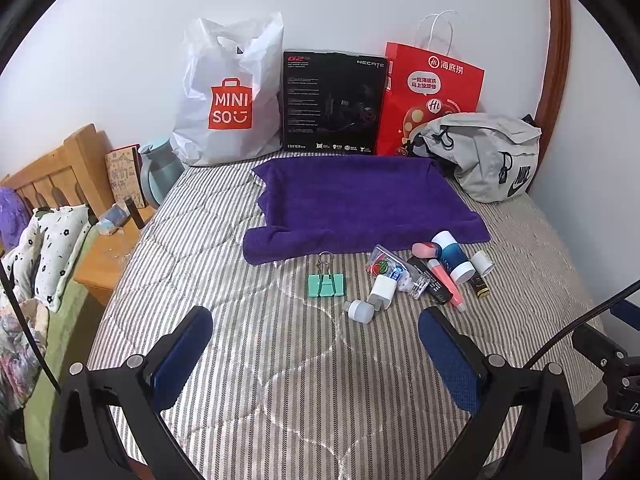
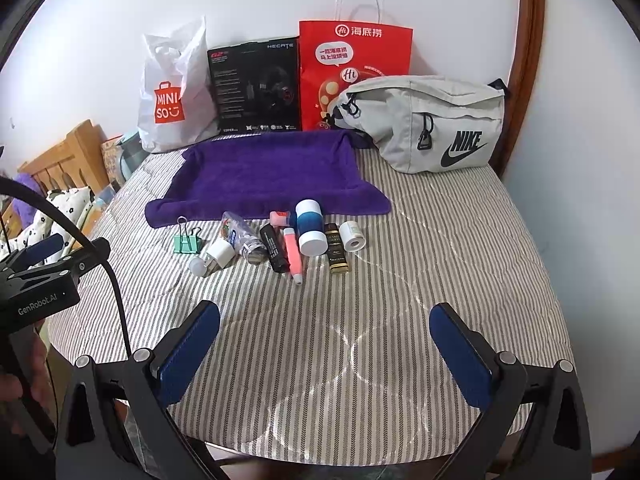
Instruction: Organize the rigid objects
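Note:
A purple towel (image 1: 360, 204) (image 2: 264, 176) lies flat on the striped bedcover. In front of it sits a row of small items: a green binder clip (image 1: 326, 283) (image 2: 186, 242), a white charger plug (image 1: 382, 291) (image 2: 220, 254), a clear plastic case (image 1: 394, 270) (image 2: 242, 236), a black tube (image 2: 275, 254), a pink tube (image 1: 444, 280) (image 2: 294, 256), a blue-and-white bottle (image 1: 452, 256) (image 2: 310, 228), a dark gold-capped vial (image 2: 335, 254) and a small white roll (image 2: 353, 236). My left gripper (image 1: 316, 336) and my right gripper (image 2: 324, 340) both hang open and empty, short of the row.
Against the wall stand a white Miniso bag (image 1: 230, 96), a black headset box (image 1: 334, 104) and a red paper bag (image 1: 432, 96). A grey Nike pouch (image 2: 424, 120) lies at the back right. A wooden nightstand (image 1: 108, 252) and pillow sit left of the bed.

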`<action>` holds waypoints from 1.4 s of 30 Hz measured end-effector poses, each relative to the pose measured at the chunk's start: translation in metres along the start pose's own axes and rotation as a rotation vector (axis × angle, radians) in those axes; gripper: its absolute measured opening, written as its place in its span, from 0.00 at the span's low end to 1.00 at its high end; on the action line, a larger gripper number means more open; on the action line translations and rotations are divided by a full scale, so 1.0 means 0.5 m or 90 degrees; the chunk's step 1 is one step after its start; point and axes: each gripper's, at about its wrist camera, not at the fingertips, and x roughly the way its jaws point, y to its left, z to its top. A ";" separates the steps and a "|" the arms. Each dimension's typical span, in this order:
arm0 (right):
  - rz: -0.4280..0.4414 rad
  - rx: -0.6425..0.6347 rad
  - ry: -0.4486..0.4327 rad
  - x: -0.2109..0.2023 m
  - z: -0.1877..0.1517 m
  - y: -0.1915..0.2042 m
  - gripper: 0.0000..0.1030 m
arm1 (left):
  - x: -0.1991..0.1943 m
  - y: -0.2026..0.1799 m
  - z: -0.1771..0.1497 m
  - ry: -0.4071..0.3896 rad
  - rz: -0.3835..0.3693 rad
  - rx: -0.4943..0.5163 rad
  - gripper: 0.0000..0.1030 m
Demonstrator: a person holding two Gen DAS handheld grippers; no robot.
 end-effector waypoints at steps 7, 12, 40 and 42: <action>0.003 -0.006 0.000 0.000 -0.001 0.005 1.00 | 0.000 0.000 0.000 0.003 0.001 0.001 1.00; 0.002 -0.006 0.002 0.001 -0.001 0.005 1.00 | 0.001 0.001 -0.001 0.006 0.001 -0.002 1.00; 0.003 -0.014 0.014 0.032 0.010 0.000 1.00 | 0.057 0.012 0.008 0.035 -0.021 -0.031 1.00; 0.005 -0.014 0.022 0.048 0.014 -0.004 1.00 | 0.078 0.014 0.009 0.046 -0.014 -0.031 1.00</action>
